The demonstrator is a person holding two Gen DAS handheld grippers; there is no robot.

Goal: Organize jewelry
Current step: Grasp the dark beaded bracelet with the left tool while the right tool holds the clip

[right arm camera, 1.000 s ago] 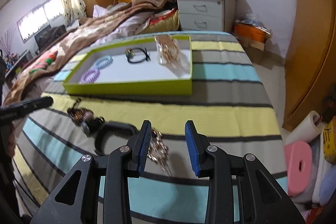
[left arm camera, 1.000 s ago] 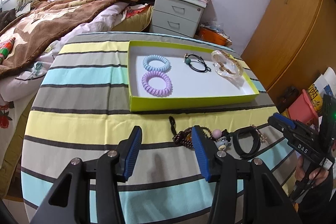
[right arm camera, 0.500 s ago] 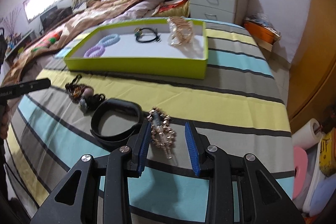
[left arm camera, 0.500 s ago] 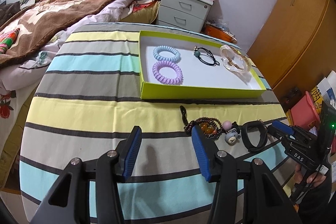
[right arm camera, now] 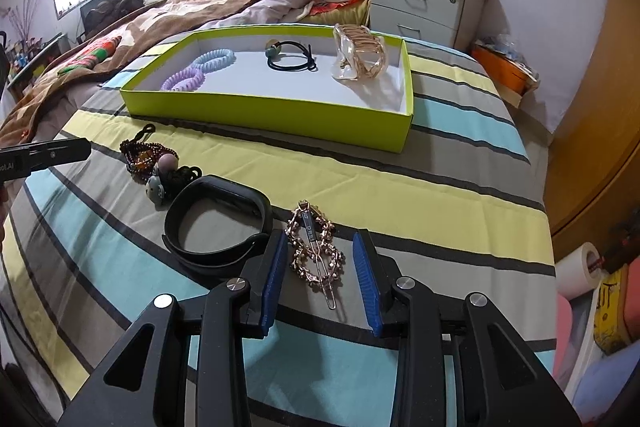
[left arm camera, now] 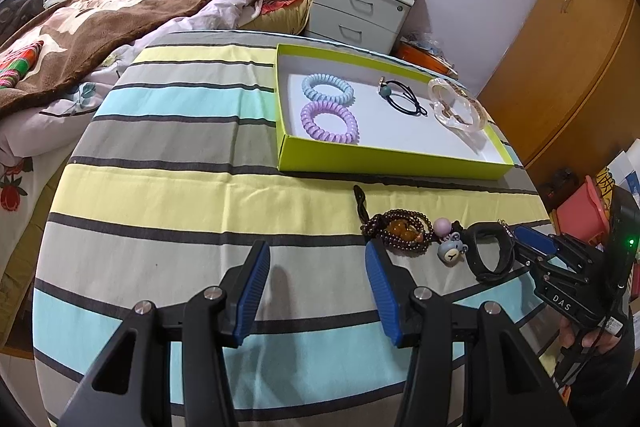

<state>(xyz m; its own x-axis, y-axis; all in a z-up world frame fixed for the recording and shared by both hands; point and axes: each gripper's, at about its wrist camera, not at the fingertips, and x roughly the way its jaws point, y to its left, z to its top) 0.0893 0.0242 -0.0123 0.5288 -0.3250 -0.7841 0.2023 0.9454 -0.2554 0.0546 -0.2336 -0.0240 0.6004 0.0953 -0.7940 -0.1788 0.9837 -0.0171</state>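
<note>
A lime-green tray (left arm camera: 384, 169) (right arm camera: 272, 111) on the striped table holds a blue coil tie (left arm camera: 327, 87), a purple coil tie (left arm camera: 329, 121), a black hair tie (left arm camera: 402, 97) and a clear hair claw (left arm camera: 456, 103). On the cloth in front lie a brown bead bracelet (left arm camera: 400, 229) (right arm camera: 142, 157), a bear-charm tie (left arm camera: 451, 251), a black band (left arm camera: 490, 253) (right arm camera: 218, 227) and a gold rhinestone hair clip (right arm camera: 316, 253). My right gripper (right arm camera: 320, 259) is open, its jaws on either side of the clip. My left gripper (left arm camera: 316, 267) is open and empty, left of the bracelet.
A bed with a brown blanket (left arm camera: 120, 19) lies to the left. A grey nightstand (left arm camera: 360, 15) stands behind the table. A wooden wardrobe (left arm camera: 580, 27) is at the right. Pink and red items (right arm camera: 600, 307) sit on the floor beside the table's right edge.
My right gripper has moved forward and down until its open jaws straddle the gold hair clip. My left gripper has drifted left and back a little, still open.
</note>
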